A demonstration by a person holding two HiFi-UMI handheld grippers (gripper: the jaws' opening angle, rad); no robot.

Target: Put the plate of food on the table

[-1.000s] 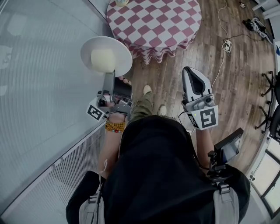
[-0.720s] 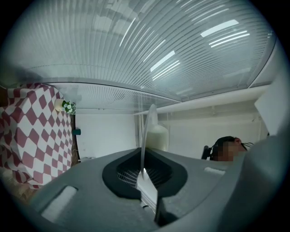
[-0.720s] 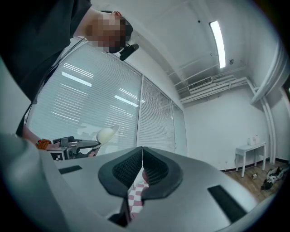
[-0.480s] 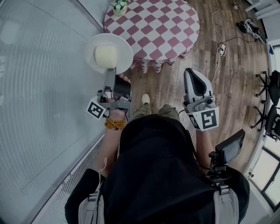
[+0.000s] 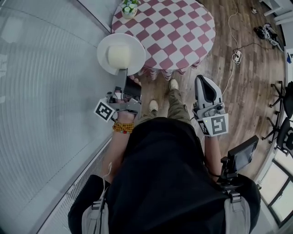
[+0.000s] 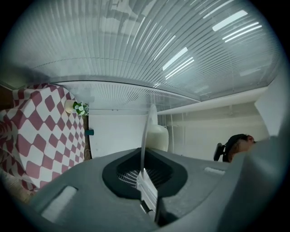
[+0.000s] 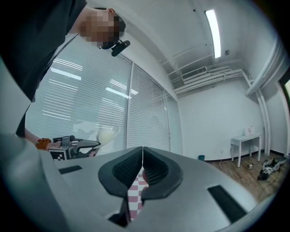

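Observation:
A white plate carrying a pale mound of food hangs in the air just left of the round table with a red-and-white checked cloth. My left gripper is shut on the plate's near rim. In the left gripper view the plate shows edge-on between the jaws, with the food beyond it and the checked table at the left. My right gripper hangs over the wooden floor, jaws shut and empty; its own view shows the right gripper with its jaws closed together.
A small pot of white flowers stands on the table's far left edge. A glass wall with blinds runs along the left. Cables and a power strip lie on the floor at the right, chairs beyond. The person's feet are near the table.
The person has stepped towards the table. The plate in my left gripper now reaches the table's left edge, and the flower pot has come into view.

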